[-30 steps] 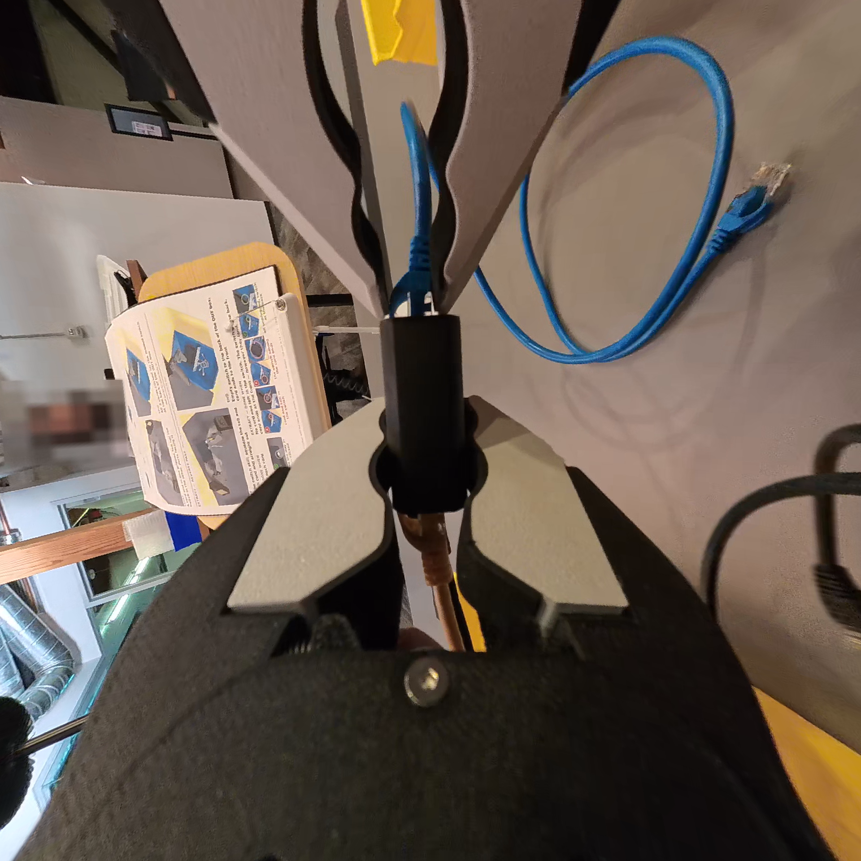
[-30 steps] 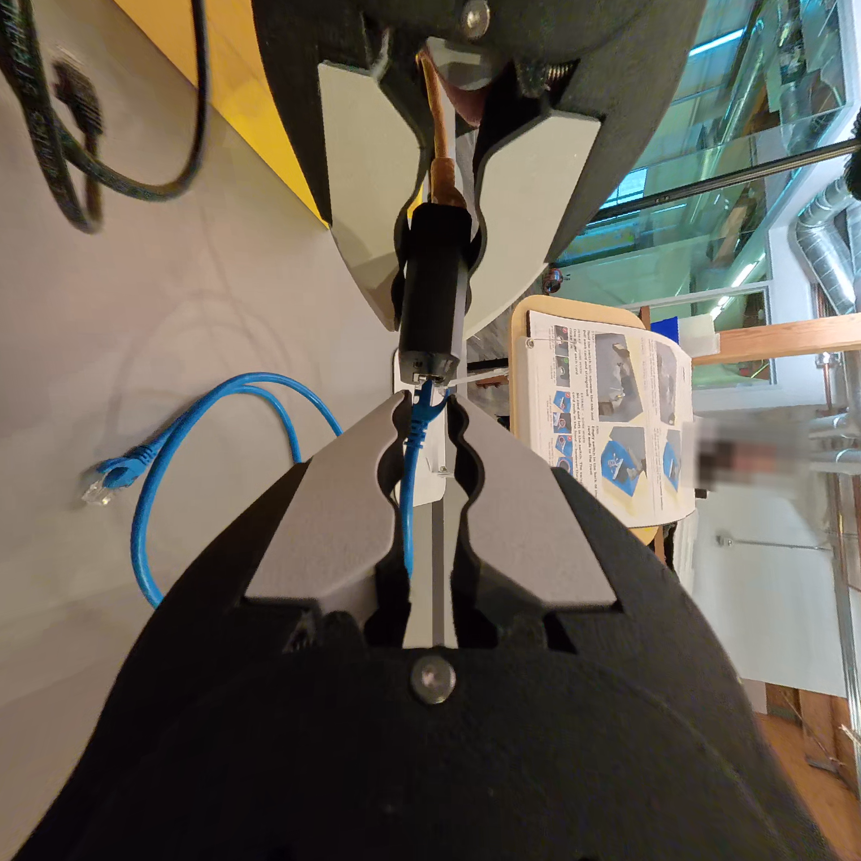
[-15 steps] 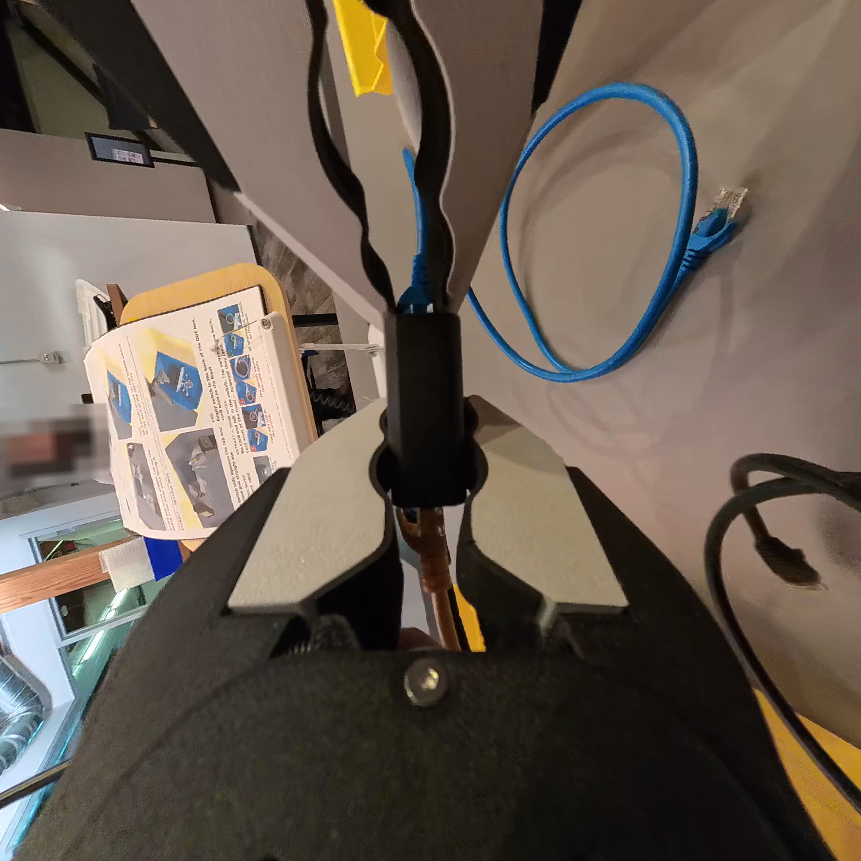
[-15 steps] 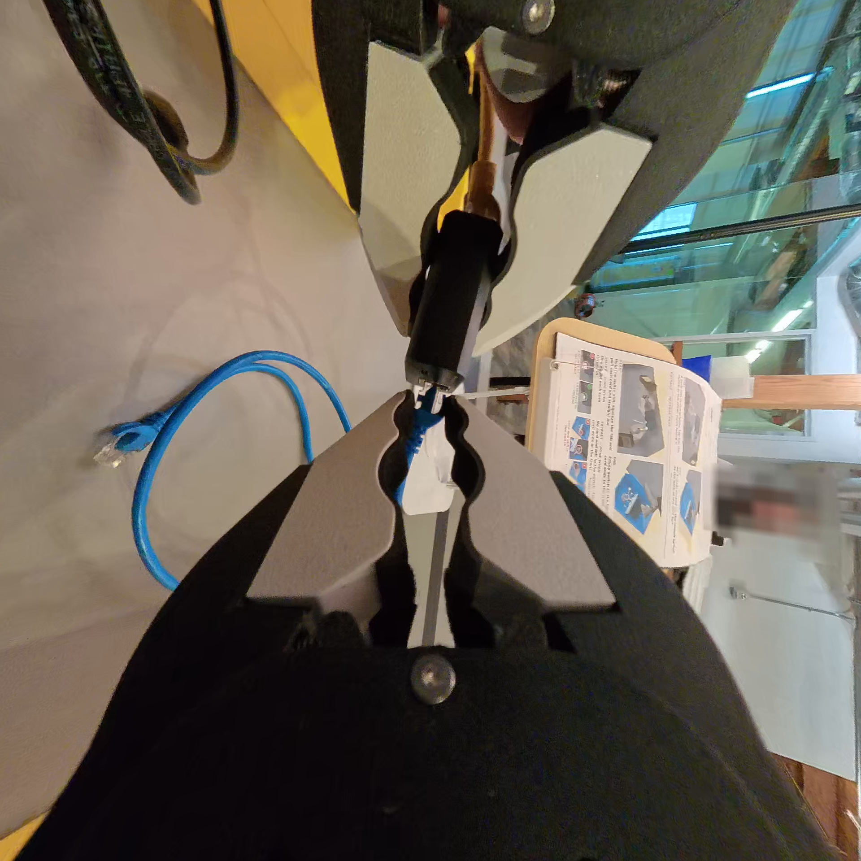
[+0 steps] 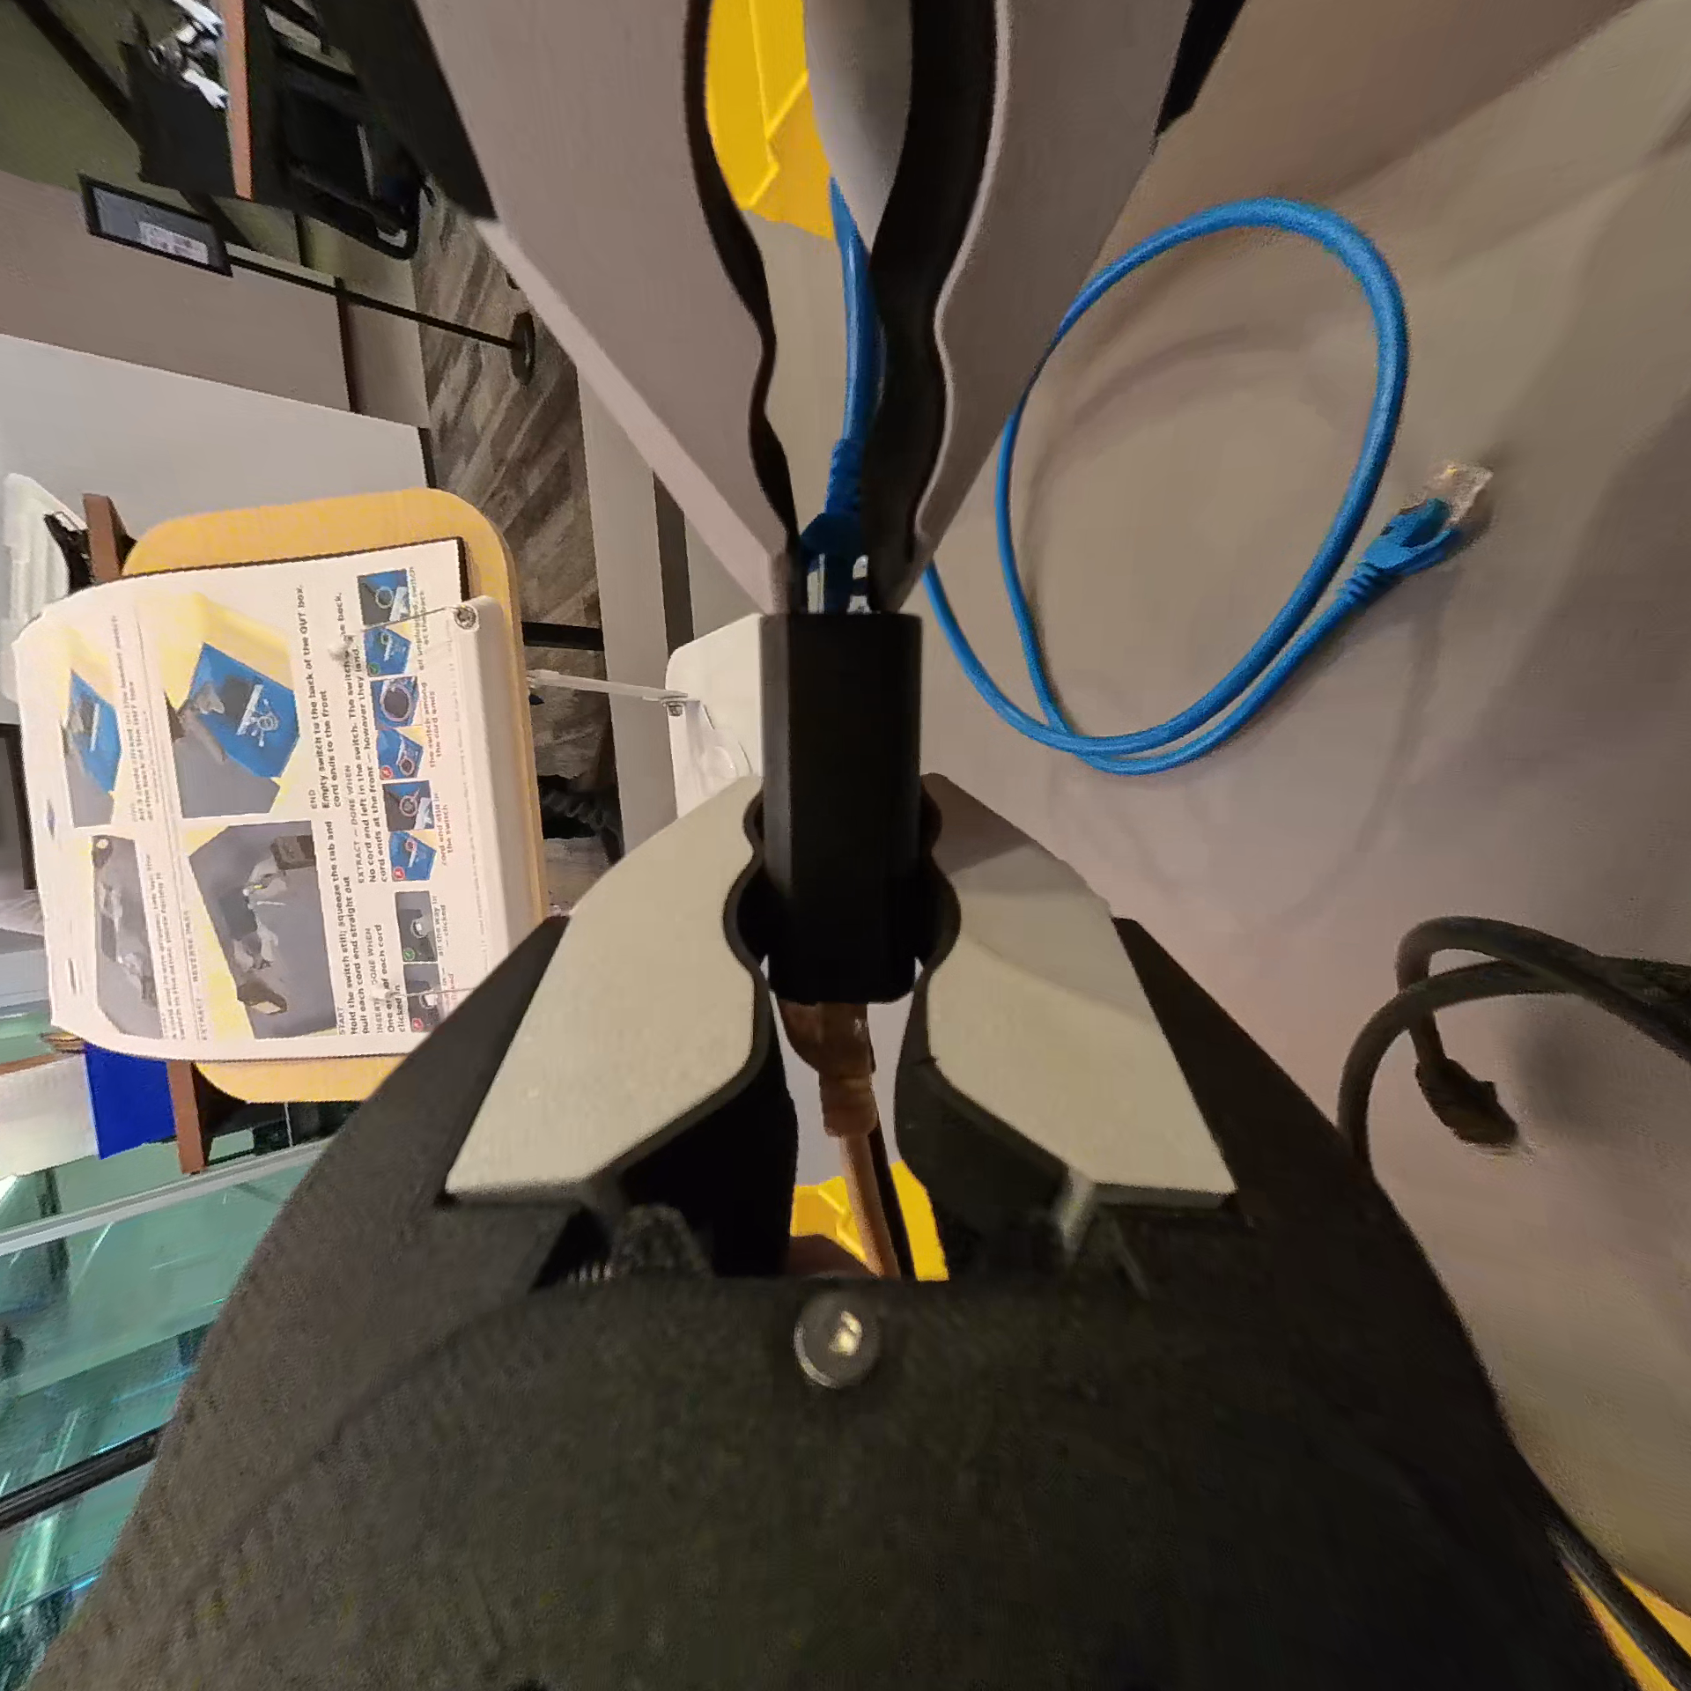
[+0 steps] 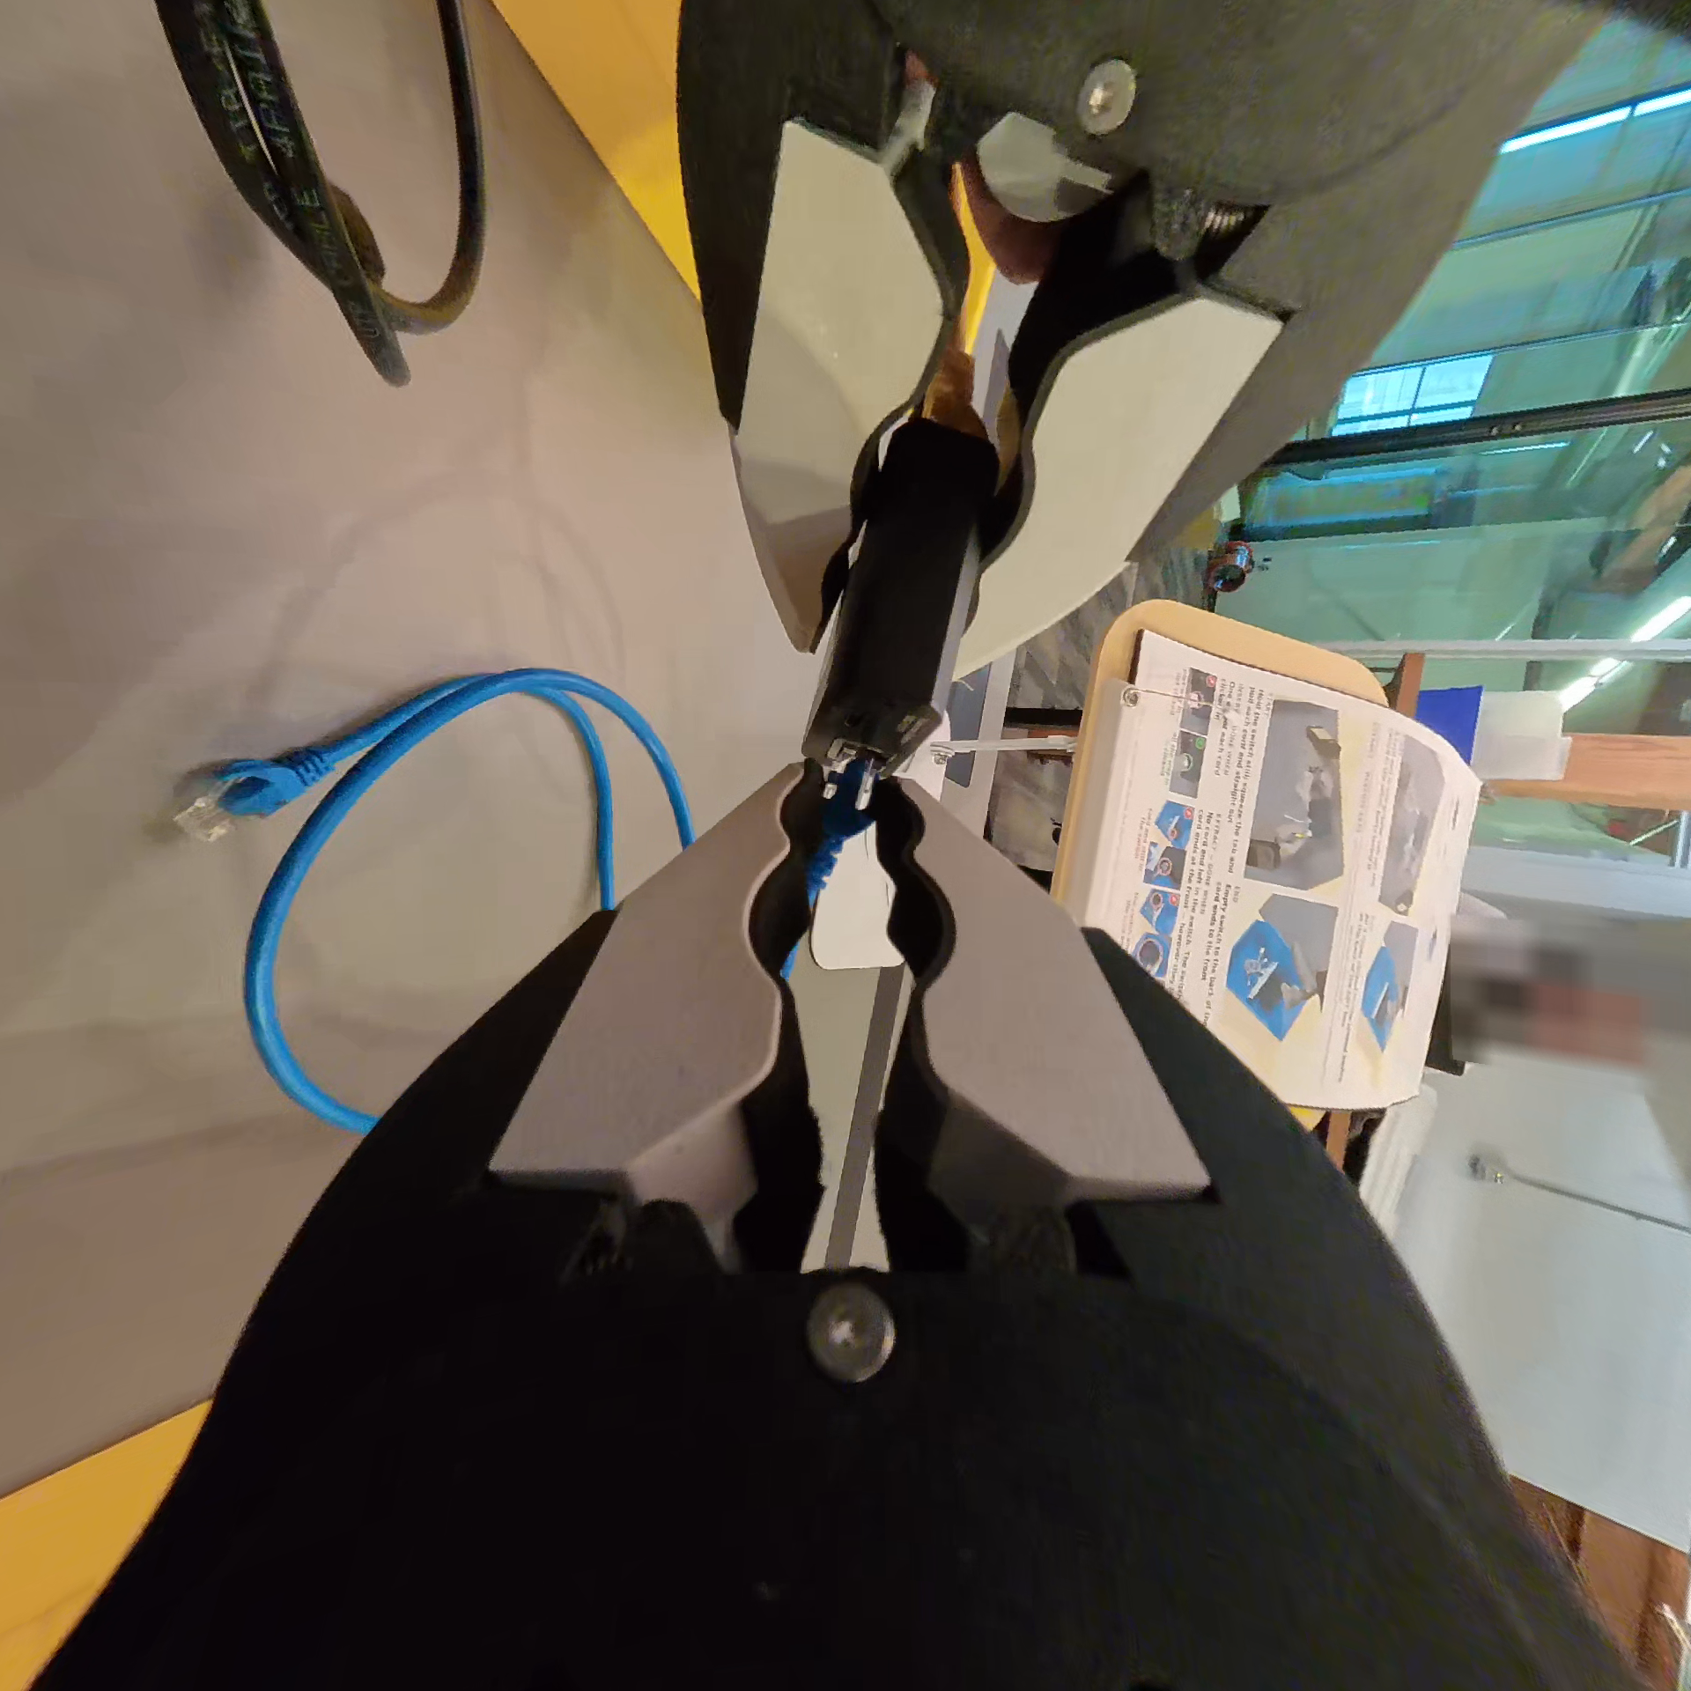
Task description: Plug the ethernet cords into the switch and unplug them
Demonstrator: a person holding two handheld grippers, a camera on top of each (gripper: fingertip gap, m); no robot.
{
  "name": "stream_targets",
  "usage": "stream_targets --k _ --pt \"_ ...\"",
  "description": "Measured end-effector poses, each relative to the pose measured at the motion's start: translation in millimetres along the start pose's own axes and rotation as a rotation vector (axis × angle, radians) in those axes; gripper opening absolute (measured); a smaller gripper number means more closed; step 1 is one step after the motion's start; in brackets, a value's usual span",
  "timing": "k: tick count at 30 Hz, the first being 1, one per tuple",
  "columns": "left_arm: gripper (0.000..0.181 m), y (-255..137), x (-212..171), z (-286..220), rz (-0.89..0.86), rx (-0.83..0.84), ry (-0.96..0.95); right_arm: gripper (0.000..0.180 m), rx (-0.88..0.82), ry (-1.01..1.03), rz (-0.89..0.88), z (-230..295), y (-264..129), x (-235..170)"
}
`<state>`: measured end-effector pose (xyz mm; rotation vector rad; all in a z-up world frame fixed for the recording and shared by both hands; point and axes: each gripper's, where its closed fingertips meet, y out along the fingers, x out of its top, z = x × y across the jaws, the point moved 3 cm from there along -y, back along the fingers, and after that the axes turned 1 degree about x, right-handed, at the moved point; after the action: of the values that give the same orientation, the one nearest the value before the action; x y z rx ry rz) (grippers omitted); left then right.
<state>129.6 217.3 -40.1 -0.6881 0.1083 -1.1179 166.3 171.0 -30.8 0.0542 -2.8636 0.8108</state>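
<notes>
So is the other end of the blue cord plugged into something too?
No, the blue cord's far plug lies loose on the grey table, with nothing joined to it.

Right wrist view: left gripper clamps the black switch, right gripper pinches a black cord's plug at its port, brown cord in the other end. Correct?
Not quite: the cord pinched by the right gripper is blue, not black. The right wrist view shows the blue cord at the port of the black switch. The black cord lies loose on the table. The rest holds: the left gripper clamps the switch, brown cord behind.
</notes>
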Motion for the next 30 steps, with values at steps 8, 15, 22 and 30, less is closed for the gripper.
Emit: stream_targets --k 8,15,22,30 --pt "0.025 -4 3 -1 0.032 0.024 -0.01 0.01 -0.007 0.033 0.028 0 -9 4" --pt "0.026 -8 7 0 -0.034 0.002 -0.053 0.01 0.003 0.043 -0.012 -2 -21 9" --pt "0.025 -5 6 6 0.047 0.046 -0.046 0.01 -0.041 0.032 0.092 -6 -17 4" --pt "0.027 -17 14 9 -0.057 0.038 -0.095 0.009 -0.015 0.173 -0.077 -14 -39 14"
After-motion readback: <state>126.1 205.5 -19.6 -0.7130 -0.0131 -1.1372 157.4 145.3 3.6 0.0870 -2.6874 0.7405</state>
